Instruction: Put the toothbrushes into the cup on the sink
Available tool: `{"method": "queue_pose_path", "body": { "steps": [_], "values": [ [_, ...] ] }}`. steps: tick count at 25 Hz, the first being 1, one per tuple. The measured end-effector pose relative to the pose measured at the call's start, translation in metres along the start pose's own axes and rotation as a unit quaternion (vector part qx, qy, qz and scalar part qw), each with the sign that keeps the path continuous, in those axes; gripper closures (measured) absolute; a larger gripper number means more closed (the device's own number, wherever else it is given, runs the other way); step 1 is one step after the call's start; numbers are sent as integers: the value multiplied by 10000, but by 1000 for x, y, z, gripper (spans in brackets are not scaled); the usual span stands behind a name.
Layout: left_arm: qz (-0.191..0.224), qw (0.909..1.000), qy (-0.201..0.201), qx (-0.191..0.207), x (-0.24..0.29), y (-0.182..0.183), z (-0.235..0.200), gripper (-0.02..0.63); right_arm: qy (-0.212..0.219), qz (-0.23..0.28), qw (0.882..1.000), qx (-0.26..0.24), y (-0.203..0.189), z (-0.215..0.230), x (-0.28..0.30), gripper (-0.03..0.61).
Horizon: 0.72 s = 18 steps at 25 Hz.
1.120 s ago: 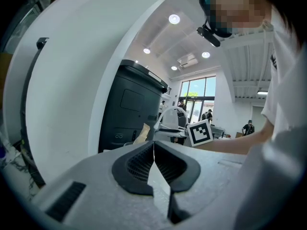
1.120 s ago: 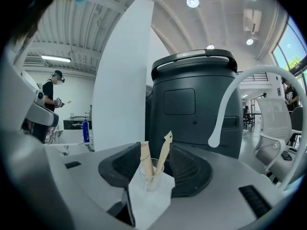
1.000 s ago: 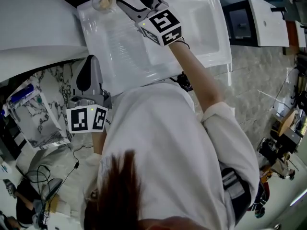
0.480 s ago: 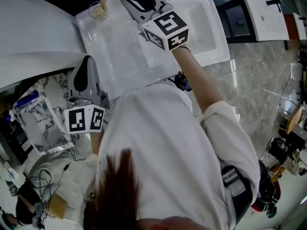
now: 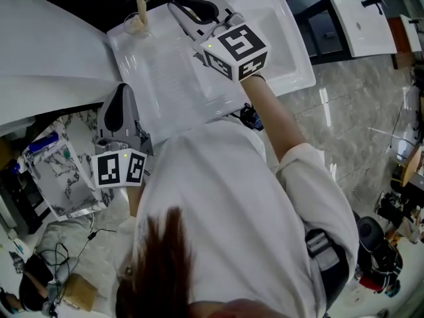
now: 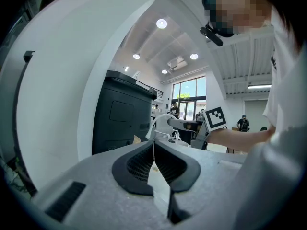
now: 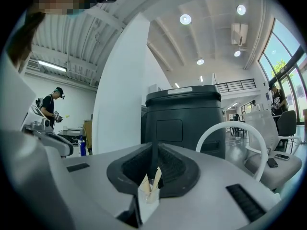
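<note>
A white sink (image 5: 165, 65) fills the top of the head view, its flat ribbed side to the left and the sunken basin (image 5: 275, 22) to the right. It stands over a grey marbled floor (image 5: 351, 111), with a large white curved form (image 5: 40, 52) beside it. The cup (image 5: 136, 24) stands on the sink's far left corner with the toothbrushes (image 5: 140, 6) upright inside. The right gripper (image 5: 180, 6) hovers over the sink near the cup, jaws closing to a touch with nothing between them. The left gripper (image 5: 122, 90) hangs off the sink's near edge, pressed together and empty. The gripper views show a bright hall with round ceiling lights (image 7: 185, 18), tall windows (image 7: 283, 56) and a dark cabinet (image 7: 187, 114).
</note>
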<state>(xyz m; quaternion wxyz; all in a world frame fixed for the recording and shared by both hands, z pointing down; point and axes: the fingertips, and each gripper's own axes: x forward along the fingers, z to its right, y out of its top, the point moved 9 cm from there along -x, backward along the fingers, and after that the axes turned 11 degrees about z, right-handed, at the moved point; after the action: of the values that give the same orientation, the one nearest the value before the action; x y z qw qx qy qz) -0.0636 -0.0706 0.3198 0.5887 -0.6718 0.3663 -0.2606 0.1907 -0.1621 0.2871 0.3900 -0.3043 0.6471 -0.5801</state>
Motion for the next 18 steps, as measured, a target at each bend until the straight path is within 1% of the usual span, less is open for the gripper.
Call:
{"method": "queue_pose_path", "body": {
  "steps": [18],
  "values": [
    [215,9997,86,32,-30,9,3,598,-41,228,9997,-109,27,-27,-26,535]
  ]
}}
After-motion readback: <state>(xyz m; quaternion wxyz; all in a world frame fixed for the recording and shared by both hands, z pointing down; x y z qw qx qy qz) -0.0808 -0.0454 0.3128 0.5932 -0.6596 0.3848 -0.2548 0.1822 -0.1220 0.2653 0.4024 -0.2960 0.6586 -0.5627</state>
